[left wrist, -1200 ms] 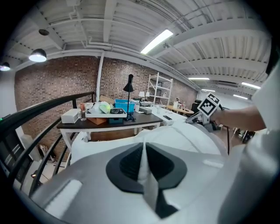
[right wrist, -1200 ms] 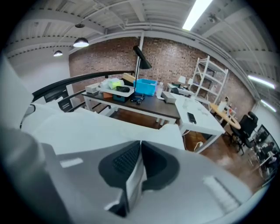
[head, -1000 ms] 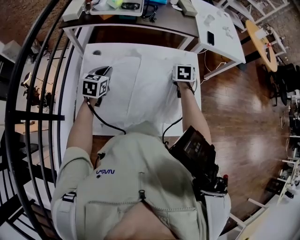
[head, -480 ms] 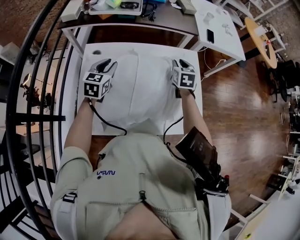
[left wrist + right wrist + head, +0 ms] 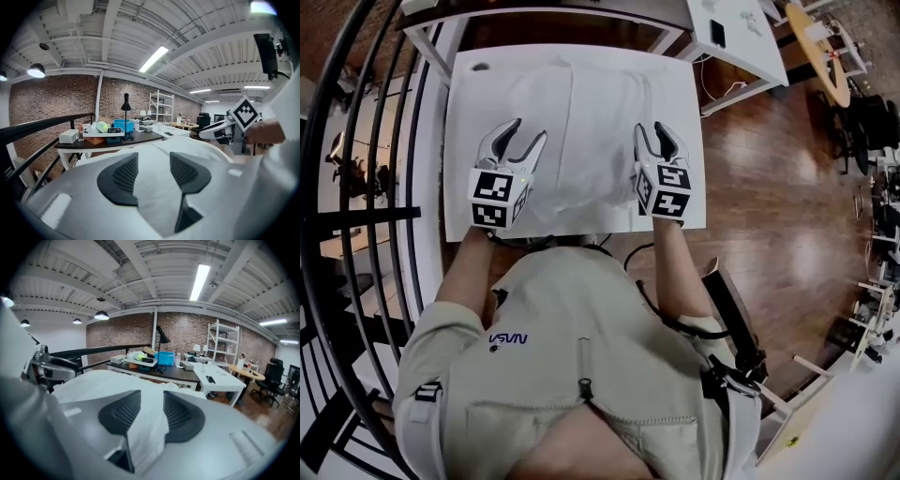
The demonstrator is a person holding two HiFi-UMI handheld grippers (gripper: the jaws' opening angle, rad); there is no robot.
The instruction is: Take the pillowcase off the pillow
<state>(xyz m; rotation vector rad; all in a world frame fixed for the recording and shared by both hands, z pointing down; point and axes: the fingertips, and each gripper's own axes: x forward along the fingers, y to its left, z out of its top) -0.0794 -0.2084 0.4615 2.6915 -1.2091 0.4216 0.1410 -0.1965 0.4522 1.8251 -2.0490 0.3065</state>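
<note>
Two grippers hover at the near end of the pillowcase, probably to re-grip it. Left gripper: jaws have just been opening, about half apart, gripping nothing. Right gripper: likewise, a slack fold lying between them. Beyond, the cased pillow rests on the table.

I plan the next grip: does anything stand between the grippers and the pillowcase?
Nothing visible does. The left gripper and the right gripper hang right over the pillowcase; their jaws have just been opening, and its white cloth shows between each pair.
</note>
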